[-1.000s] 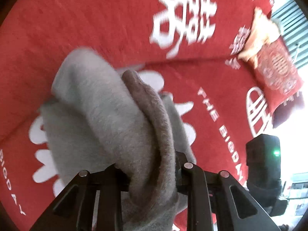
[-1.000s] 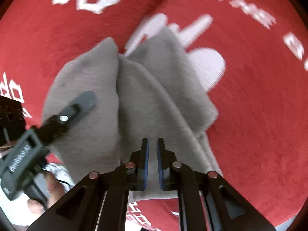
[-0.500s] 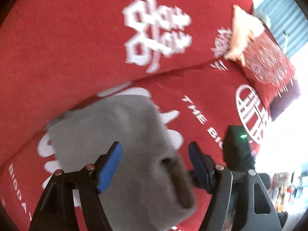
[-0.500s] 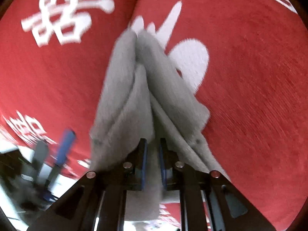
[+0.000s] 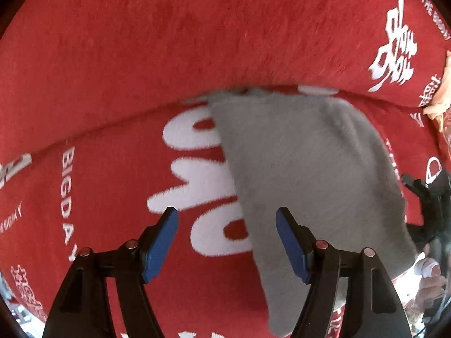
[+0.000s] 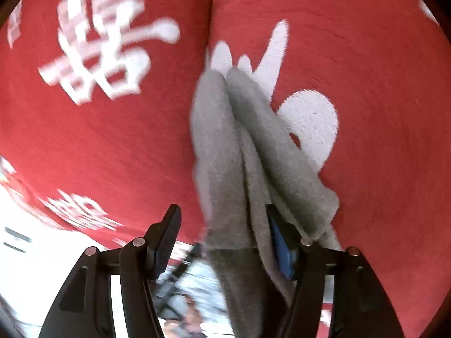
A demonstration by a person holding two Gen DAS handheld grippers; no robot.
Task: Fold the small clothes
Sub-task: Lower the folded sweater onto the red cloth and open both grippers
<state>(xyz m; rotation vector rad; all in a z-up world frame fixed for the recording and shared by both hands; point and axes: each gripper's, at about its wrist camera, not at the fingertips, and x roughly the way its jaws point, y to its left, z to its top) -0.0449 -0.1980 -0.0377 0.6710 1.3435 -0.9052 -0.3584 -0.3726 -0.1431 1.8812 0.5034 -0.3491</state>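
A small grey fleece garment [image 5: 310, 169] lies folded on a red cloth with white lettering [image 5: 112, 56]. My left gripper [image 5: 227, 219] is open and empty, just above the garment's left edge; its blue pads [image 5: 162, 242] stand wide apart. In the right wrist view the garment [image 6: 239, 146] lies in long folds running away from me. My right gripper [image 6: 222, 217] is open; the garment's near end drapes between the fingers and against the right pad [image 6: 279, 233].
The red cloth [image 6: 84, 140] covers the surface, with a crease across the left wrist view. An orange-beige item [image 5: 442, 95] lies at the far right. The right gripper's black body [image 5: 431, 197] shows at the right edge. The cloth's near edge [image 6: 84, 219] drops off lower left.
My left gripper let go of the grey garment, opened wide and drew back to the left. My right gripper opened from shut on the garment. The garment now lies flatter.
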